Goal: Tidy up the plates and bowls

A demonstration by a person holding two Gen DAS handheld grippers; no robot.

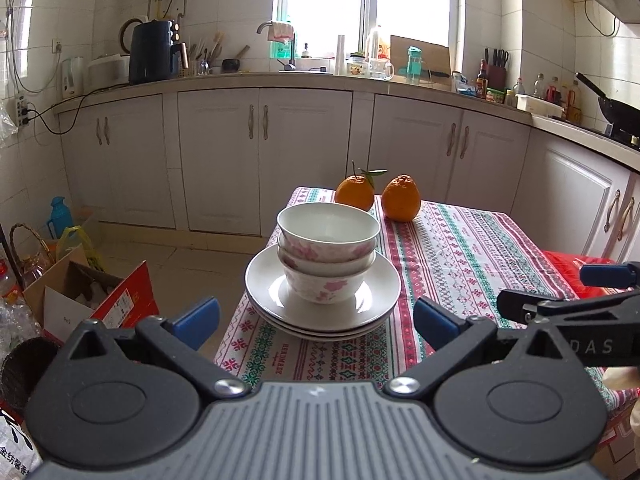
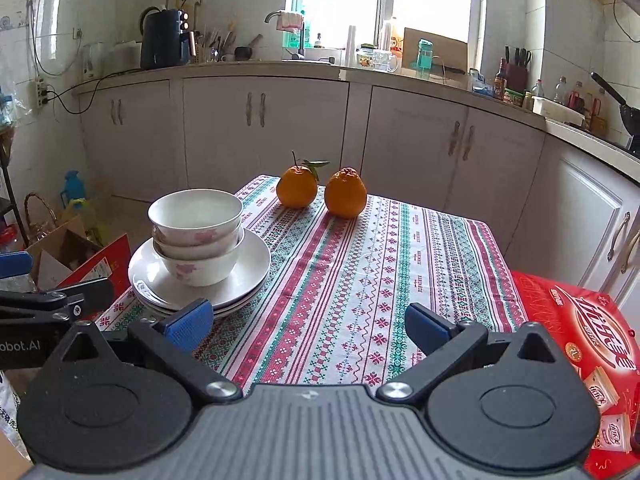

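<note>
Three white bowls with pink flowers [image 1: 328, 256] [image 2: 197, 236] are nested upright on a stack of white plates [image 1: 372, 300] [image 2: 248, 276] at the left edge of the table. My left gripper [image 1: 316, 322] is open just in front of the stack, holding nothing. My right gripper [image 2: 308, 328] is open over the patterned tablecloth, to the right of the stack, and it is empty too. Each gripper shows at the edge of the other's view.
Two oranges [image 1: 378, 196] [image 2: 322, 192] sit at the far end of the table [image 2: 380, 264]. A red box [image 2: 580, 344] lies at the table's right edge. Cardboard boxes [image 1: 92, 300] and a basket stand on the floor at left. Kitchen cabinets line the back.
</note>
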